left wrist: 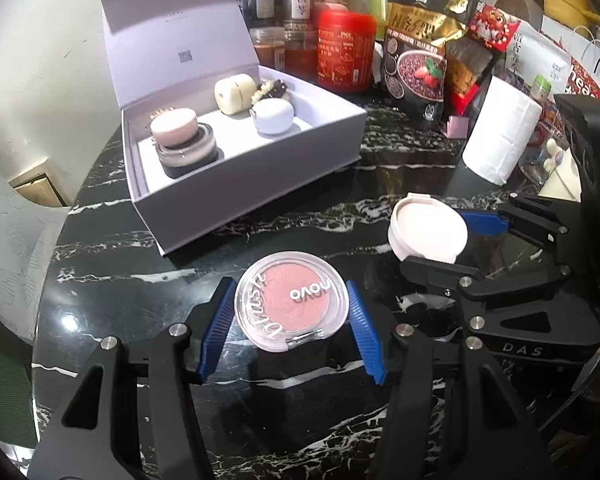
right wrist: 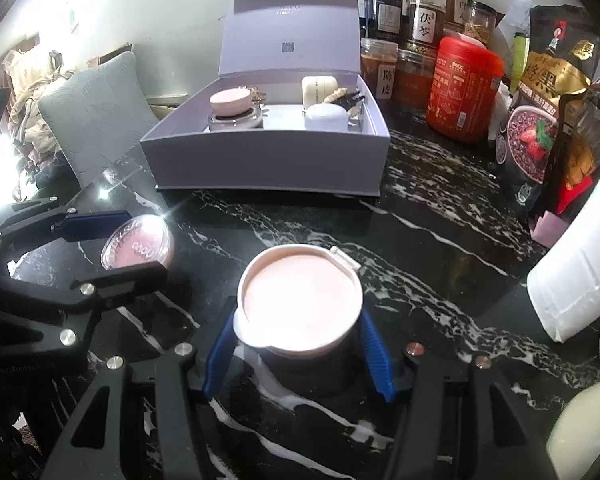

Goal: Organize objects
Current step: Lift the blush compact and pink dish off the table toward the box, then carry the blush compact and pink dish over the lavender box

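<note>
Your left gripper [left wrist: 291, 328] has its blue ribbed pads pressed against both sides of the round clear-plastic blush compact with the pink powder pan [left wrist: 292, 307], so the jaws are clamped on it. The compact sits low over the black marble table with white veining [left wrist: 140, 248], in front of the open box.

Your right gripper [right wrist: 298, 350] is likewise clenched on the round white compact with the pale pink lid [right wrist: 300, 304], one blue pad on each side, its small hinge tab pointing away from you. From the left wrist camera, this white compact [left wrist: 428, 228] hangs to the right of the blush compact, the two well apart.

Beyond both stands the pale lavender cardboard gift box with its hinged lid upright [left wrist: 244, 168]. Inside it you have a dark glass jar with a pink cap [left wrist: 184, 140] at the left, a cream-coloured cylindrical case [left wrist: 234, 94] at the back, and a pale blue rounded case [left wrist: 270, 118] in front of that.

To the right of the box stand a red plastic canister [left wrist: 344, 52], a black snack pouch with gold lettering [left wrist: 420, 48], and a white paper-towel roll [left wrist: 500, 132].
</note>
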Demonstrator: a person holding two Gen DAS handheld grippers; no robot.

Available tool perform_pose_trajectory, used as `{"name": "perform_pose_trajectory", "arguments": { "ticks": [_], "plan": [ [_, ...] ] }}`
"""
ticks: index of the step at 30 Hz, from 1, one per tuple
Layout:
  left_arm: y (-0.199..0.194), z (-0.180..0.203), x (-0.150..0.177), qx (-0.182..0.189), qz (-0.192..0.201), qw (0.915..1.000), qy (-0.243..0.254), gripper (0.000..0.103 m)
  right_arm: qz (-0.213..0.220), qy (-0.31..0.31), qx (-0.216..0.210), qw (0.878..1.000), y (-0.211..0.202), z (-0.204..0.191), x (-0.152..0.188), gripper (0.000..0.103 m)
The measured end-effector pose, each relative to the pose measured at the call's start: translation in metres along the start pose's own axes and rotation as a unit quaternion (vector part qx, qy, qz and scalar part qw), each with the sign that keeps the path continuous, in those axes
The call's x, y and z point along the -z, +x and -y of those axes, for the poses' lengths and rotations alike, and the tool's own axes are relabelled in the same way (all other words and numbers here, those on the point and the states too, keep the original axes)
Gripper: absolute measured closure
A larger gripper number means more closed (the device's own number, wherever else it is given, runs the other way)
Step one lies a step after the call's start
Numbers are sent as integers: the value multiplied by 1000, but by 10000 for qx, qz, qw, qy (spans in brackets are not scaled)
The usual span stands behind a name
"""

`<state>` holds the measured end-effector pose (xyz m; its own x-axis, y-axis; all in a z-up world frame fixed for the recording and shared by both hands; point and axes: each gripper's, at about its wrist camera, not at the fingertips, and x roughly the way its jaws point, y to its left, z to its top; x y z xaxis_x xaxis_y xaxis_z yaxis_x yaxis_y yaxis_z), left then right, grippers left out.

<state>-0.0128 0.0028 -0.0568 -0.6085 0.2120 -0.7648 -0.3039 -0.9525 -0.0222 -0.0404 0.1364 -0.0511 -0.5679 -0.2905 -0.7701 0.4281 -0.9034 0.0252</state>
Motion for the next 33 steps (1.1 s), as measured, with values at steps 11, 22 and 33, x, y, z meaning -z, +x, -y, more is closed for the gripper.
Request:
{"name": "perform_pose_trajectory", "arguments": {
  "ticks": [11,22,33],
  "plan": [
    [-20,-14,-22,-34,160,9992,-353,49,190,-91,-55,9998,-21,-2,-17,44],
    [-37,-23,-40,-183,276,9984,-463,49,399,-296,-81,9987,-39,-7,-37,44],
    [-44,-36,-60,-327,367,9971,-589,49,549,-558,-167,9968,-49,-14,-62,44]
  ]
}}
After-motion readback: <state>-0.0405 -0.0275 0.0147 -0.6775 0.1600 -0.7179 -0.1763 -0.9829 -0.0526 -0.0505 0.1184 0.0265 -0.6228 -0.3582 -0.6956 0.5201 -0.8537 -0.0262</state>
